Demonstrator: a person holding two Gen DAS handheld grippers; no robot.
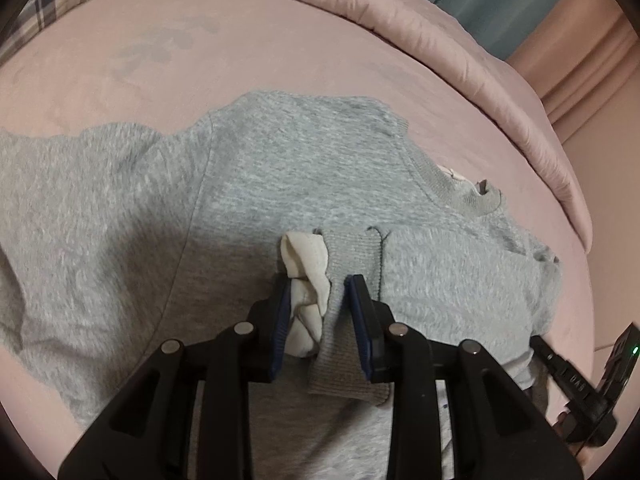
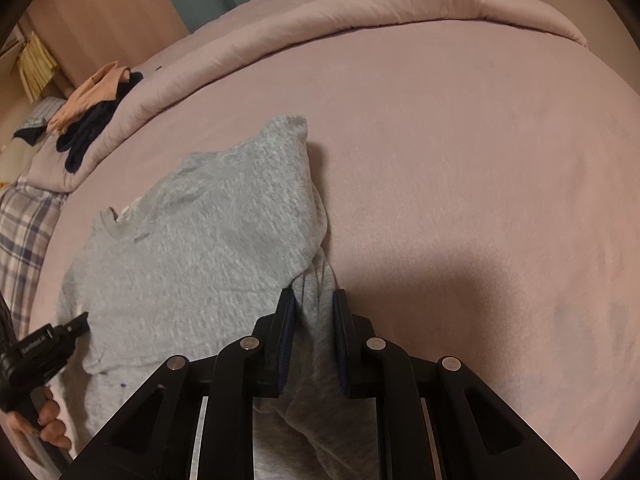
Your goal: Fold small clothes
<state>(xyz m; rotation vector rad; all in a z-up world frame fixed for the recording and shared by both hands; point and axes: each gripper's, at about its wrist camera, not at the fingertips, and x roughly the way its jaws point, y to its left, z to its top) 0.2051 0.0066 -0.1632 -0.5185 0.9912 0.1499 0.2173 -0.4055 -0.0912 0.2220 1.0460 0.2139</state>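
Broadly, we note the bed (image 1: 280,52), covered by a pink sheet, with a rolled quilt (image 2: 360,12) along its far edge. Our grey sweatshirt (image 1: 280,168) lies spread over the near half of the sheet, neckband toward the quilt; one sleeve is folded in across the chest.

We judge it light, soft and limp, fleecy enough to cling to itself and hold a crease, not slippery. It will sag wherever unsupported. Ribbed trims are the firmest holds.

Left gripper (image 1: 320,292): jaws opening, with the ribbed cuff (image 1: 352,256) and a bunch of white fabric (image 1: 306,268) between the pads; contact looks loose.

Right gripper (image 2: 314,304): clamped on a pinch of the sweatshirt's side, at its edge nearest the bare sheet.

For the next fold we would grip the hem corners or shoulder seams.
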